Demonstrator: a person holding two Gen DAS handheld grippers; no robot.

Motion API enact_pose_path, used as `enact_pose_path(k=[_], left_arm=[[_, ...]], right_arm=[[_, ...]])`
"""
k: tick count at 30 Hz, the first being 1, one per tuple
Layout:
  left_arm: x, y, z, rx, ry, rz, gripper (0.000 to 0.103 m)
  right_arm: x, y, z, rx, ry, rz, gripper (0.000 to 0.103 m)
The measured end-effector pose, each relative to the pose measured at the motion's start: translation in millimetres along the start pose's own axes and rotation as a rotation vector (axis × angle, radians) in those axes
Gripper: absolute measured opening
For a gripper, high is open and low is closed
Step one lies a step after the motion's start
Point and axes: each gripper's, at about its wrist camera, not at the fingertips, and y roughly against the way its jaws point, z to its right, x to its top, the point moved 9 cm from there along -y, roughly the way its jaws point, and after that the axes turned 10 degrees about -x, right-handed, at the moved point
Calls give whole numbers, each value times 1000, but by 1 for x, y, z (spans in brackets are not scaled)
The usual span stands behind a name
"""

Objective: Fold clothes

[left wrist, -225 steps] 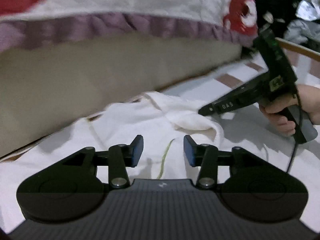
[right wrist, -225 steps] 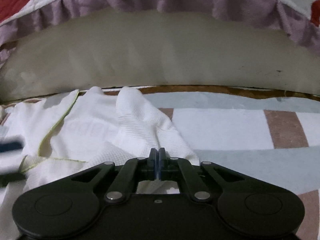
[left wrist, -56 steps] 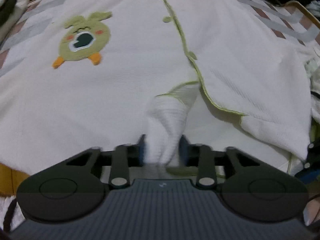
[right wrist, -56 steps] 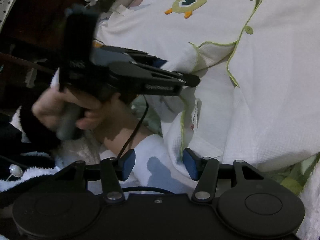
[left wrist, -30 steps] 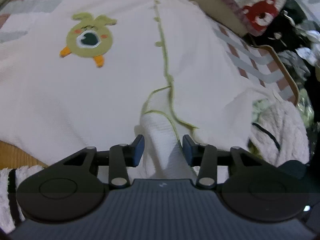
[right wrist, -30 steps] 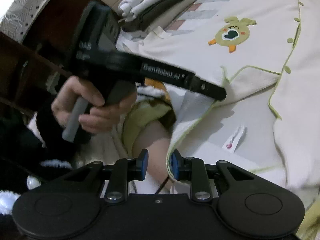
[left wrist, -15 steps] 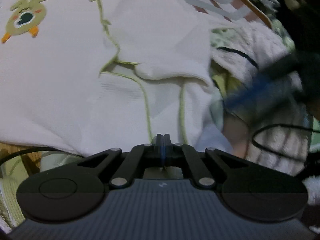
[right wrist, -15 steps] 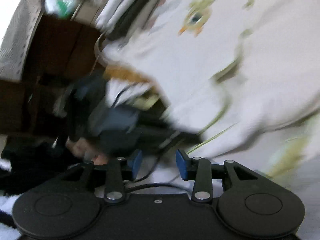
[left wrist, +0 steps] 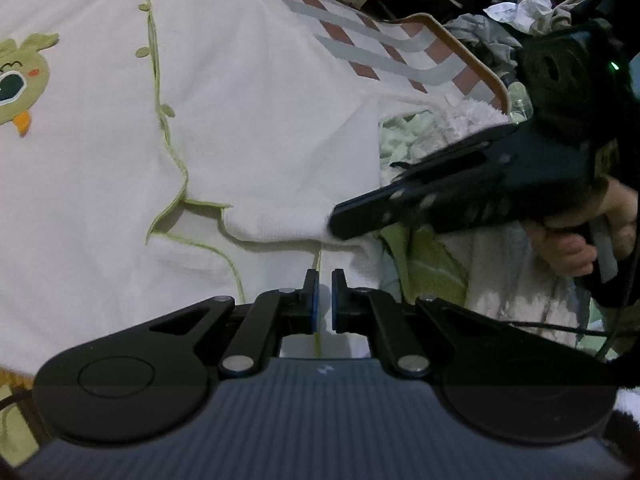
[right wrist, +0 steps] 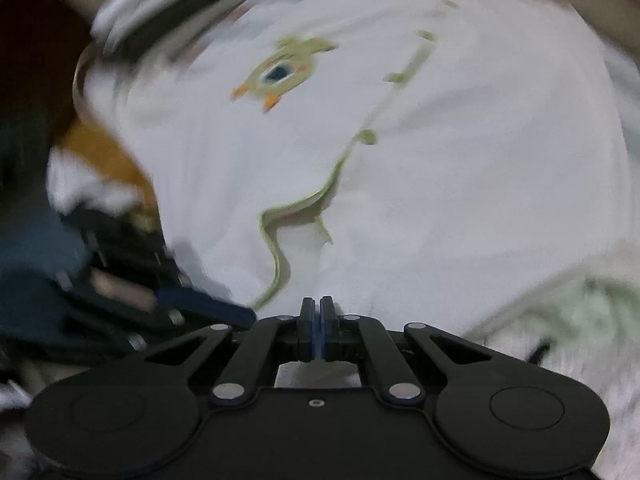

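Observation:
A white garment point(left wrist: 260, 100) with green trim and a green animal patch point(left wrist: 16, 80) lies spread flat. My left gripper point(left wrist: 324, 300) hangs over its near hem. Its jaws are opening, a narrow gap apart, and the green-trimmed hem runs flat under the gap. My right gripper point(left wrist: 334, 224), held in a hand point(left wrist: 568, 240), comes in from the right with its tip shut on the garment's folded corner. In the blurred right wrist view, the right gripper point(right wrist: 317, 322) shows its pads together over the garment point(right wrist: 440, 160) and patch point(right wrist: 284, 70). The left gripper point(right wrist: 248, 314) is a smear at the left.
A striped sheet point(left wrist: 380, 52) and a wooden rail point(left wrist: 472, 56) border the garment at the far right. Beyond the rail is a heap of dark and grey clothes point(left wrist: 500, 40). A fluffy white towel point(left wrist: 476, 116) and a yellow-green cloth point(left wrist: 428, 264) lie right of the hem. Folded clothes point(right wrist: 152, 12) are stacked at the far left.
The left pads, fully together half a second ago, now stand slightly apart. The right jaws have gone from open to shut, and the right gripper has reached the garment's folded corner.

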Motion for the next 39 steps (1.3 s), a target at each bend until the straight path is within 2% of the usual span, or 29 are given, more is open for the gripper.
enact_pose_path(k=[3, 4, 6, 11, 16, 18, 20, 24, 25, 26, 27, 29, 32, 34, 36, 38, 39], left_arm=[[3, -2, -5, -2, 13, 14, 16], [4, -4, -7, -9, 22, 18, 21], [7, -7, -10, -23, 39, 26, 26], [19, -23, -22, -42, 112, 55, 43], [22, -40, -30, -89, 197, 50, 43], [23, -42, -30, -96, 213, 71, 43], [24, -40, -27, -56, 192, 103, 39], [19, -40, -13, -51, 128, 76, 39], [18, -41, -11, -58, 132, 63, 35], [15, -44, -10, -79, 145, 41, 13], [12, -44, -7, -105, 156, 29, 5], [8, -37, 4, -159, 133, 35, 3], [4, -17, 20, -151, 83, 80, 3], [2, 0, 28, -113, 45, 113, 3], [0, 14, 36, -85, 27, 146, 3], [-2, 22, 43, -67, 20, 164, 3], [-4, 24, 47, -58, 10, 164, 3]], right_arm=[[0, 8, 28, 106, -235, 17, 3], [-1, 10, 36, 129, -295, 25, 3], [-6, 12, 48, 149, -371, 43, 2], [-11, 15, 49, 128, -357, 70, 2], [-14, 18, 54, 117, -337, 73, 2], [-13, 19, 54, 119, -339, 78, 2], [-13, 20, 54, 119, -341, 84, 2], [-12, 21, 50, 99, -316, 100, 2], [-12, 21, 49, 95, -308, 101, 2], [-11, 21, 48, 88, -300, 103, 2], [-10, 22, 47, 79, -292, 107, 2], [-9, 23, 47, 63, -278, 116, 2], [-6, 27, 43, 38, -230, 126, 3], [-4, 32, 37, 19, -169, 142, 9], [-1, 38, 27, 48, -122, 160, 11], [4, 44, 13, 105, -76, 181, 23], [6, 45, 6, 125, -48, 180, 36]])
